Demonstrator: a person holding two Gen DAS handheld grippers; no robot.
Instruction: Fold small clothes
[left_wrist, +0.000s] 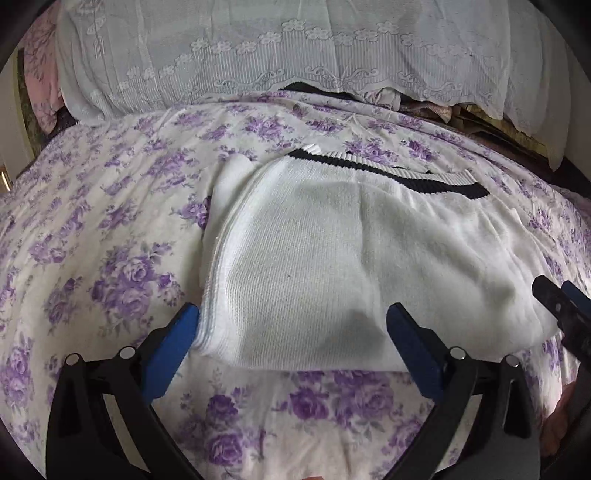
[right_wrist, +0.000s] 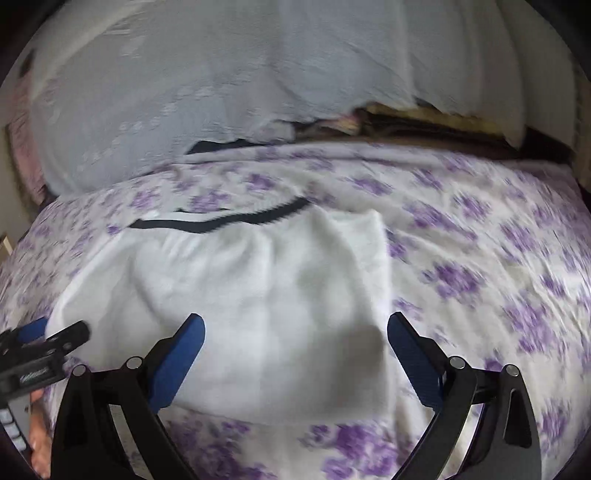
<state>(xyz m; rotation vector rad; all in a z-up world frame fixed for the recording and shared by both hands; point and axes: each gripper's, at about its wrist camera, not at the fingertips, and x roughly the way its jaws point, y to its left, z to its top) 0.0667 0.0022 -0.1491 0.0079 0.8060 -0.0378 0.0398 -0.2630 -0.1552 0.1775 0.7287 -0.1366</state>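
Left tool (left_wrist: 291, 321) spread wide, empty, straddling folded white sweater (left_wrist: 314, 258) near edge. Right tool (right_wrist: 295, 330) likewise wide apart over sweater, gripping nothing. Both on floral bedsheet (left_wrist: 92, 240).

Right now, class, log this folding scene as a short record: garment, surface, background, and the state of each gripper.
garment: white knit sweater with black-striped trim, folded, lying flat
surface: bedsheet with purple flower print
background: white lace cloth draped behind the bed
left gripper: open, fingers at the sweater's near edge, holding nothing
right gripper: open, over the sweater's near right corner, holding nothing
image note: right wrist view is motion-blurred
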